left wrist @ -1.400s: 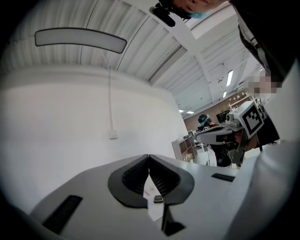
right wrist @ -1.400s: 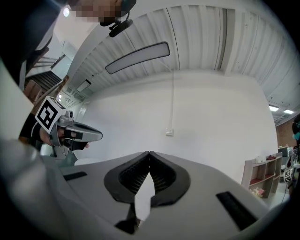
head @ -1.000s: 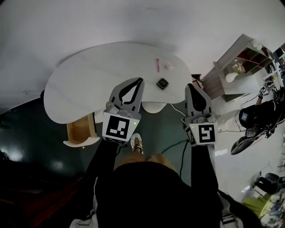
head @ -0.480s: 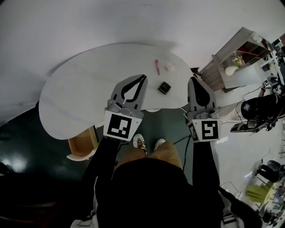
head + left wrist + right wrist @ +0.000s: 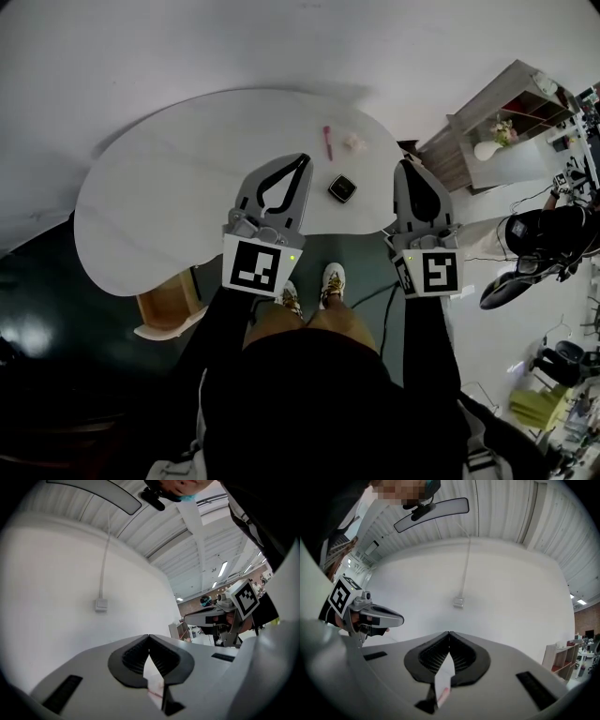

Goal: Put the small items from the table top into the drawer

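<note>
On the table top (image 5: 178, 187), nothing stowed yet: pink pen (image 5: 328, 142), pale lump (image 5: 354, 142), dark square item (image 5: 342, 188), perhaps a watch; left gripper (image 5: 301, 161) and right gripper (image 5: 405, 167) pressed together, empty; drawer (image 5: 169, 305) open below

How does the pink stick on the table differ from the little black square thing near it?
The pink stick is long, thin and bright; the black square thing is compact and dark. The stick lies farther back; the square lies near the white table's front edge. Both rest on it, untouched.
</note>
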